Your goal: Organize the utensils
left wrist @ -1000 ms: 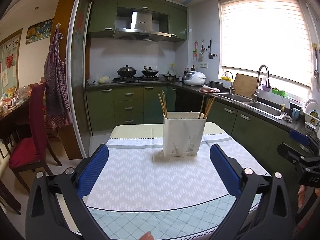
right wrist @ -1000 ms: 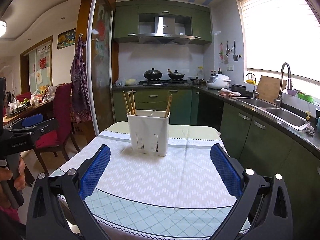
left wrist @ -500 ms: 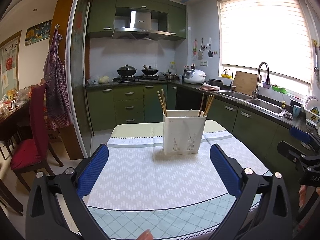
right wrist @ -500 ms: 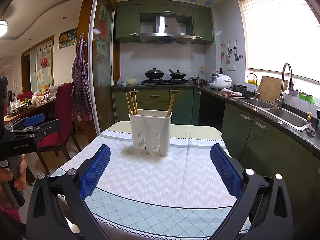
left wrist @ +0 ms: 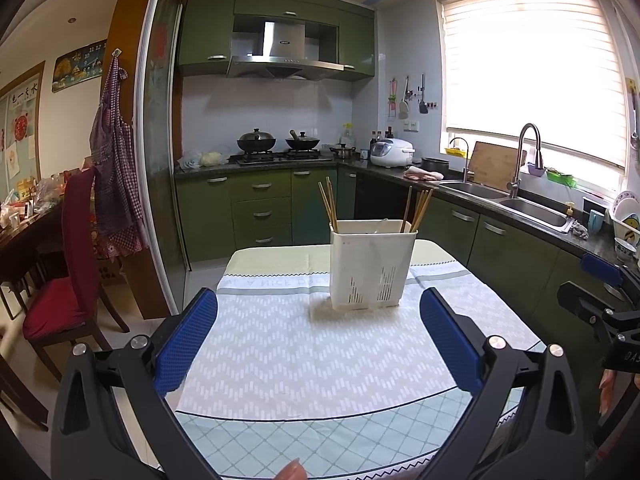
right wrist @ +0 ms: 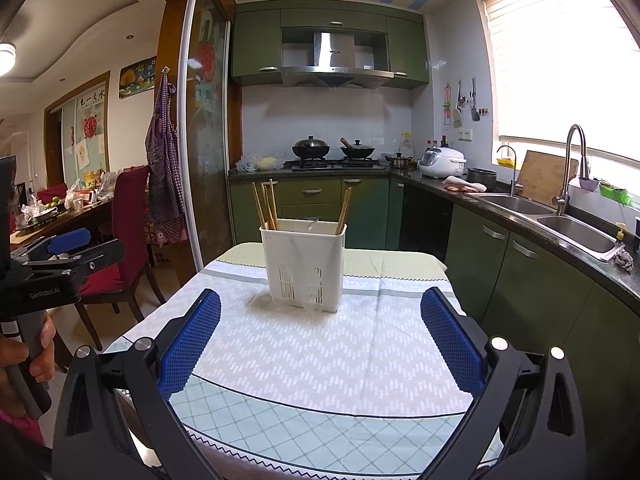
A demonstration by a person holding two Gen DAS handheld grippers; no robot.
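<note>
Patterned tablecloth (left wrist: 320,344), green kitchen cabinets (left wrist: 260,212)

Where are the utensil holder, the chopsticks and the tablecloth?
utensil holder (left wrist: 372,264), left wrist view, front wall.
chopsticks (right wrist: 264,206), right wrist view, left bundle's shafts.
tablecloth (right wrist: 320,352), right wrist view, bare zigzag area.

Looked forward along each gripper's fingers over the table (left wrist: 280,360), toward the kitchen at 12 o'clock. Left view from nearer the table's left, right view from the right. Shared the holder (left wrist: 372,268) (right wrist: 306,266), near, and the stove (left wrist: 276,154).
</note>
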